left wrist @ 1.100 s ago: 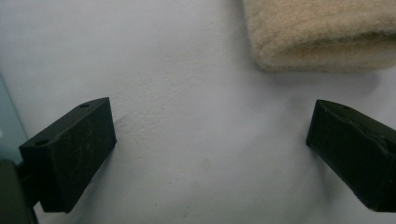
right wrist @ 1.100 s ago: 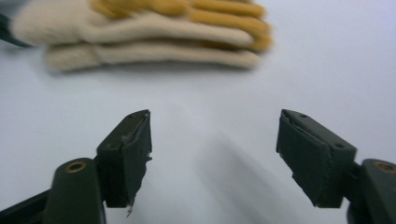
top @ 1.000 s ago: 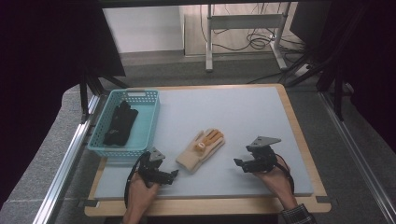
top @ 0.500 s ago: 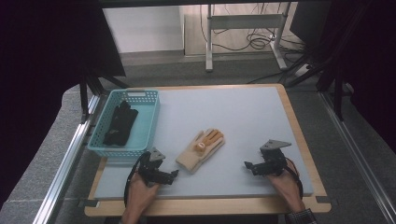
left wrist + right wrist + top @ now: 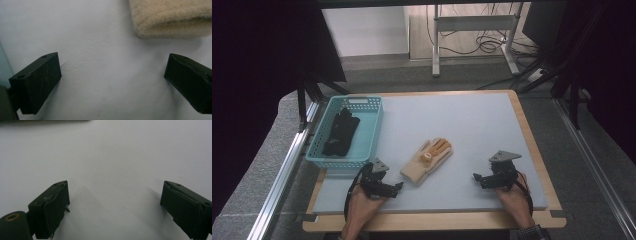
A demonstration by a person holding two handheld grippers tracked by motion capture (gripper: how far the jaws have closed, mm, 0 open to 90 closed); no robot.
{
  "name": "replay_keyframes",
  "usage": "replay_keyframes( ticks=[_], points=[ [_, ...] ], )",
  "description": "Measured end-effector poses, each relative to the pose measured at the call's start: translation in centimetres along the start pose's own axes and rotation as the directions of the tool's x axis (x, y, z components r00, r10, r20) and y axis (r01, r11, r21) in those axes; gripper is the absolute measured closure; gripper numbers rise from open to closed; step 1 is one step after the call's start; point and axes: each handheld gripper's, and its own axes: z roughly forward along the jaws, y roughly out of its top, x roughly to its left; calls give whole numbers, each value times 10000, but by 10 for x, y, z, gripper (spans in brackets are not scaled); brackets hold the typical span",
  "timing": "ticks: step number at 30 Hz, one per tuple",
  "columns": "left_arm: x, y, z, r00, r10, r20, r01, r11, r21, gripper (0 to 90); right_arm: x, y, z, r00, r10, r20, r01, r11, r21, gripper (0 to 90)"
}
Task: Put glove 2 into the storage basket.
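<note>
A beige knitted glove (image 5: 428, 159) with orange fingertips lies flat near the middle of the grey mat (image 5: 462, 120). My left gripper (image 5: 396, 188) rests on the mat just left of the glove's cuff, open, with nothing between its fingers. In the left gripper view the cuff (image 5: 172, 17) lies just ahead of the wide-apart jaws of my left gripper (image 5: 112, 82). My right gripper (image 5: 477, 178) sits on the mat to the right of the glove, a clear gap away. Its jaws have just been opening, and in the right gripper view bare mat lies between the jaws of my right gripper (image 5: 115, 205).
A teal plastic basket (image 5: 337, 161) stands at the mat's left edge with a black glove (image 5: 341, 132) lying in it. A wooden border (image 5: 532, 145) frames the mat. Dark frame posts and a desk with cables stand beyond the far edge.
My right gripper has shifted a little to the right and toward the near edge, away from the beige glove. The left gripper and both gloves have stayed put.
</note>
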Motion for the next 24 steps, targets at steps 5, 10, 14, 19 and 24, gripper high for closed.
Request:
replay_keyframes(
  ticks=[5,10,14,19,24],
  points=[
    [0,1,-2,10000,-21,-6,21,10000,51,30,0,0,0,10000,-2,4,2,10000,-2,80],
    [-2,5,-9,9995,-36,307,38,10000,-56,65,0,0,0,10000,-5,3,5,10000,-3,80],
    [-4,13,-17,9986,1,528,12,9997,-233,64,0,0,0,10000,-8,5,8,10000,1,80],
    [-7,27,-21,9942,-91,1075,129,9993,-352,63,0,0,0,10000,-6,5,6,10000,2,80],
    [-13,48,-15,9895,181,1431,-178,9998,-36,57,0,0,0,10000,-5,3,5,10000,-5,80]
  ],
)
